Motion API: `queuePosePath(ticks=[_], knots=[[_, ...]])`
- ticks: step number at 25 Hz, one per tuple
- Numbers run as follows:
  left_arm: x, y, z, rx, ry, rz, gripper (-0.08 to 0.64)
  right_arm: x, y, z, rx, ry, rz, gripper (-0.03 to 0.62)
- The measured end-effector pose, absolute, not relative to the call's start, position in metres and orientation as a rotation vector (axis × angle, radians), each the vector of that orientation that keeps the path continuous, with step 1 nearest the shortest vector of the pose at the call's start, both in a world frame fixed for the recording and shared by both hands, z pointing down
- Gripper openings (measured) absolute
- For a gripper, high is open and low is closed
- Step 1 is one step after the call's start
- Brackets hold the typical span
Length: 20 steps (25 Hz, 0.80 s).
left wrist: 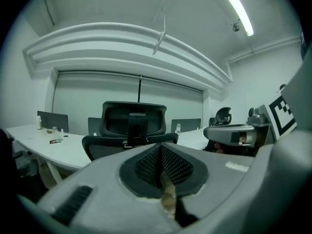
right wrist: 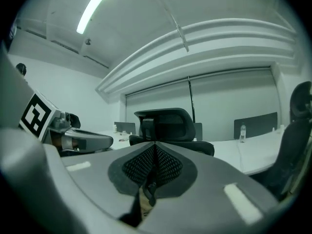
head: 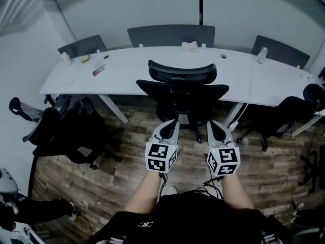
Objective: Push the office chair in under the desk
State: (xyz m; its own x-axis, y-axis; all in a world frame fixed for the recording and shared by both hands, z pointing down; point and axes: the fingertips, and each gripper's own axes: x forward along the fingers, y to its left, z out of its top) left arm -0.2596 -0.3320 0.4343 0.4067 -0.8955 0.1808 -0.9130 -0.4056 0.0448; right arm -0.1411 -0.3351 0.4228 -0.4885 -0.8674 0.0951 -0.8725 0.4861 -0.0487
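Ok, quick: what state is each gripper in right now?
Left gripper: closed, holding nothing.
Right gripper: closed, holding nothing.

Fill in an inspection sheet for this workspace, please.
Surface: white desk, long, curved.
Job's things: black office chair stands before the desk, backrest toward the person, not yet pushed under.
Clutter: small items at left, a box at the far edge, a bottle at right.
Grippers: left tongs and right tongs shut, empty, side by side behind the chair.
Cables: a white cable hangs from the desk right of the chair.
Surroundings: wood floor, black chairs on both sides.
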Motion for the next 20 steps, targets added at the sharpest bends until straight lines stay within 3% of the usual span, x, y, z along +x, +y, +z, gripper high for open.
queuePosePath(ticks=[20], knots=[[-0.249,-0.317,0.422,2.537,-1.627,0.213,0.008,-0.164,-0.317,0.424,1.458,-2.695,0.147,0.005]])
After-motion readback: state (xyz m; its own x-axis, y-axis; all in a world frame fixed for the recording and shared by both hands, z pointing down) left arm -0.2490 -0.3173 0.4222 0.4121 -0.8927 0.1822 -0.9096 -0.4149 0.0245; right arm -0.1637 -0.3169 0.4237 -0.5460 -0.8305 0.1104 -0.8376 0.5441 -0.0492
